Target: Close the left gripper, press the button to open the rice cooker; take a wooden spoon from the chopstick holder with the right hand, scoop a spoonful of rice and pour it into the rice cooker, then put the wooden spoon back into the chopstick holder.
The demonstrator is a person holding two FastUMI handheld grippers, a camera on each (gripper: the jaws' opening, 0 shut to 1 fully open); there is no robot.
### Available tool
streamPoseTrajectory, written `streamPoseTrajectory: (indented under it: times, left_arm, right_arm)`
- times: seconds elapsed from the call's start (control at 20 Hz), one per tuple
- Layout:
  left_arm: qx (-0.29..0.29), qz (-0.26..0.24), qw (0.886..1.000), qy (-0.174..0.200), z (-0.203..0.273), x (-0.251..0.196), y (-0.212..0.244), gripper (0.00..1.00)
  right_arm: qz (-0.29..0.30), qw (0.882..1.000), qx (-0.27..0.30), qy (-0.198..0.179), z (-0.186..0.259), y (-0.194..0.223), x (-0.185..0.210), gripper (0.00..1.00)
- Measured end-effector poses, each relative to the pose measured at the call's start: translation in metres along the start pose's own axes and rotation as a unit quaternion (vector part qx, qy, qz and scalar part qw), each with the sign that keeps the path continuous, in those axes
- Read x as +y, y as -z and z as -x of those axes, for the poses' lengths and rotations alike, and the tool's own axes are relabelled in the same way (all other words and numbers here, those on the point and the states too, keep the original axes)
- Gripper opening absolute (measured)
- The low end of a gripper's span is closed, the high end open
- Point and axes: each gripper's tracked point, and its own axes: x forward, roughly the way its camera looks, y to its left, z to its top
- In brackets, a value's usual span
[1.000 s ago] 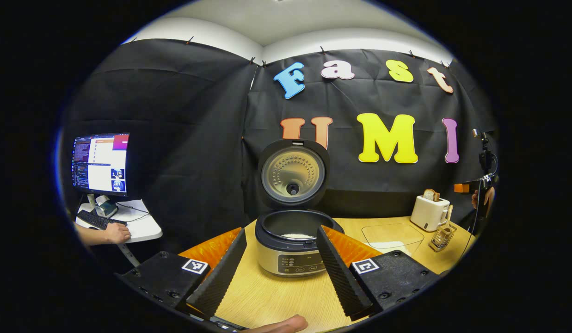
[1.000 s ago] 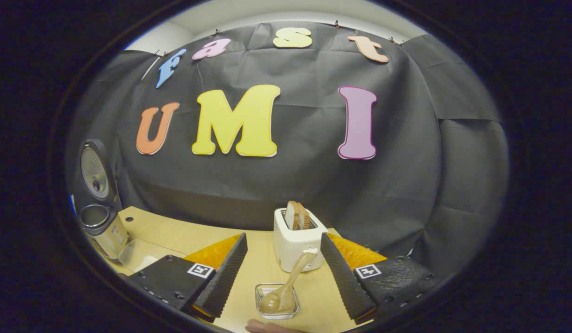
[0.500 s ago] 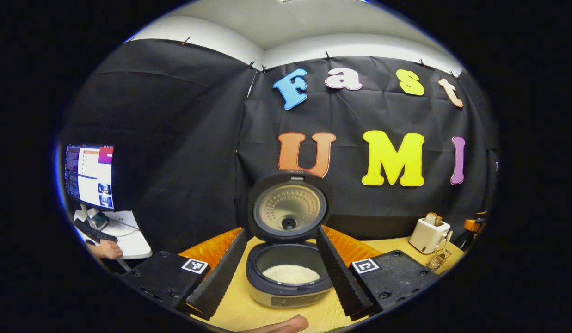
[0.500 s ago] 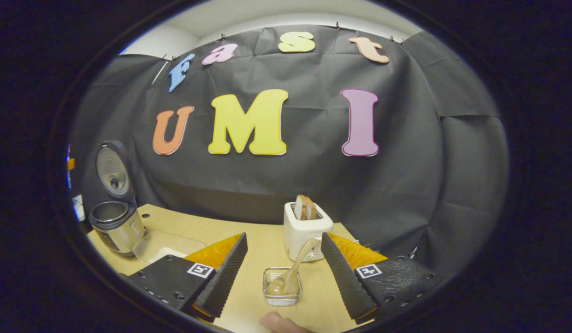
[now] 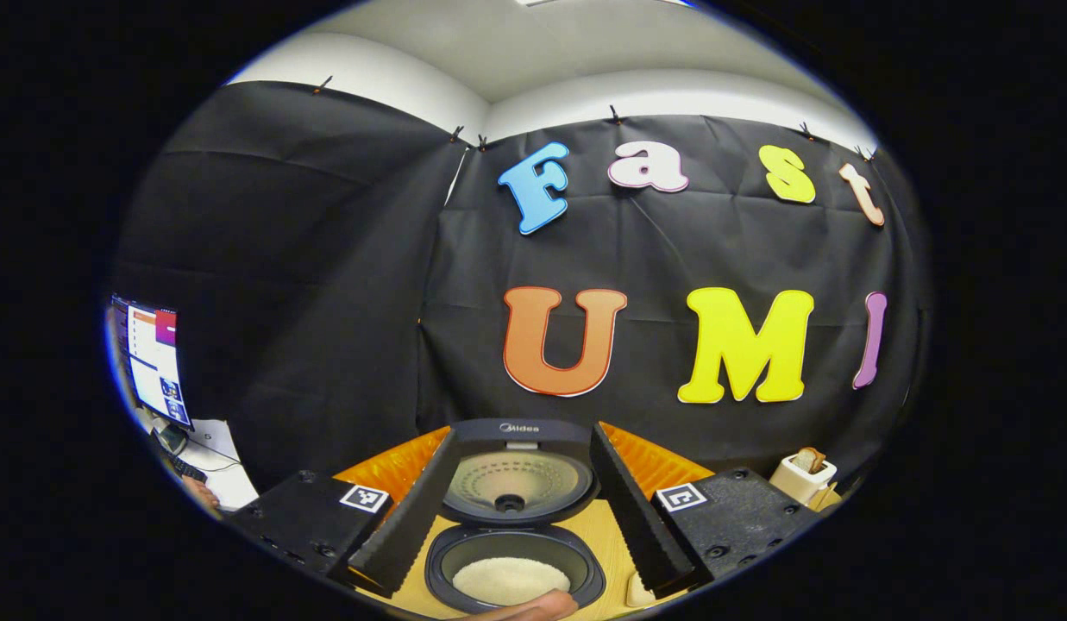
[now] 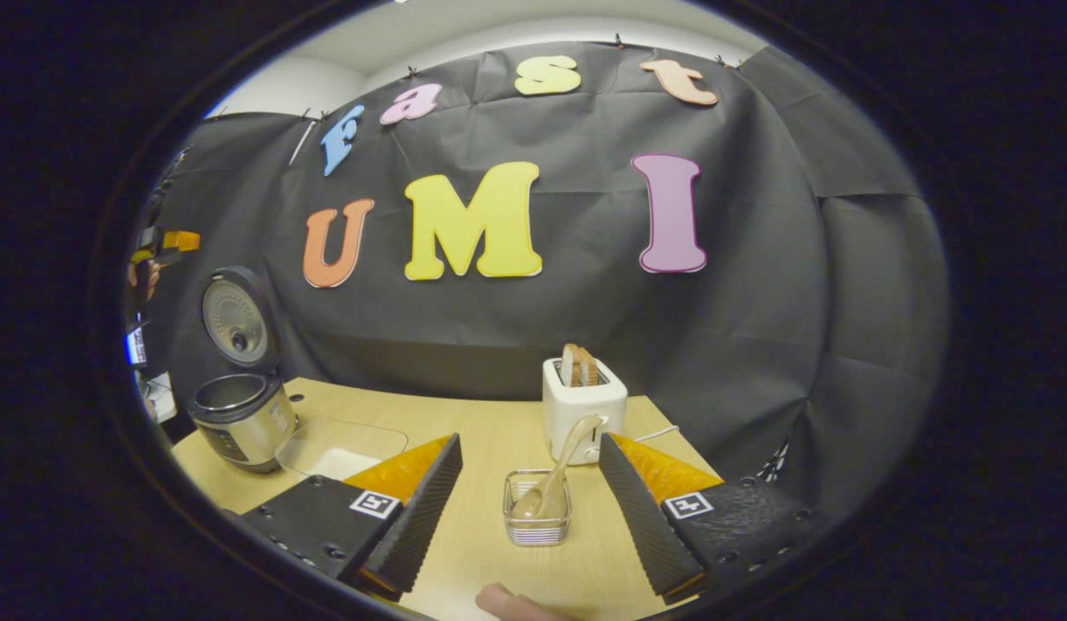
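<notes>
Behind our table point(image 6: 490, 448) hangs black cloth. Cooker point(image 5: 514, 552) lies open under our spread left gripper point(image 5: 523, 504); right gripper point(image 6: 529, 500) spread too — empty, since the spoon point(image 6: 557, 473) sits in its holder point(image 6: 537, 526).

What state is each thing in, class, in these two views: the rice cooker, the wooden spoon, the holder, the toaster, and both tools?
rice cooker: lid up, rice in the pot
wooden spoon: leaning in the chopstick holder, bowl end down
chopstick holder: upright on the table
toaster: bread slices standing in its slots
left tool: open, holding nothing
right tool: open, holding nothing
</notes>
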Motion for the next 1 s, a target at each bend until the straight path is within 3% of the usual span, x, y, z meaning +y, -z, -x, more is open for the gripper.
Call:
streamPoseTrajectory:
  times: [0.3,0.45,0.6,0.7,0.75,0.8,0.85,1.0]
  left_arm:
    - [0.020,-0.008,1.000,-0.017,-0.092,0.000,-0.009,1.00]
    - [0.041,-0.007,0.999,-0.009,-0.125,0.000,0.005,0.96]
    - [0.087,-0.002,0.996,0.002,-0.134,0.000,0.033,0.96]
    - [0.120,-0.011,0.993,-0.005,-0.134,0.002,0.053,0.97]
    - [0.110,-0.030,0.993,-0.012,-0.135,0.004,0.051,0.97]
    - [0.109,-0.040,0.993,-0.009,-0.133,0.002,0.053,0.87]
    - [0.117,-0.048,0.992,-0.012,-0.128,0.001,0.055,0.93]
    - [0.110,-0.060,0.992,-0.015,-0.112,-0.002,0.056,0.94]
  right_arm:
    - [-0.004,1.000,-0.026,-0.017,0.027,-0.005,0.007,0.98]
    - [-0.025,0.999,-0.030,-0.028,0.038,0.001,0.007,0.94]
    - [-0.038,0.999,-0.031,-0.021,0.043,0.007,-0.002,0.97]
    - [-0.052,0.998,-0.027,-0.017,0.047,0.012,-0.006,0.93]
    - [-0.056,0.998,-0.020,-0.016,0.046,0.018,-0.005,0.94]
    - [-0.057,0.998,-0.014,-0.014,0.048,0.021,-0.006,0.96]
    - [-0.054,0.998,-0.012,-0.012,0.049,0.025,-0.005,0.93]
    - [-0.035,0.999,-0.015,0.001,0.058,0.030,-0.004,0.96]
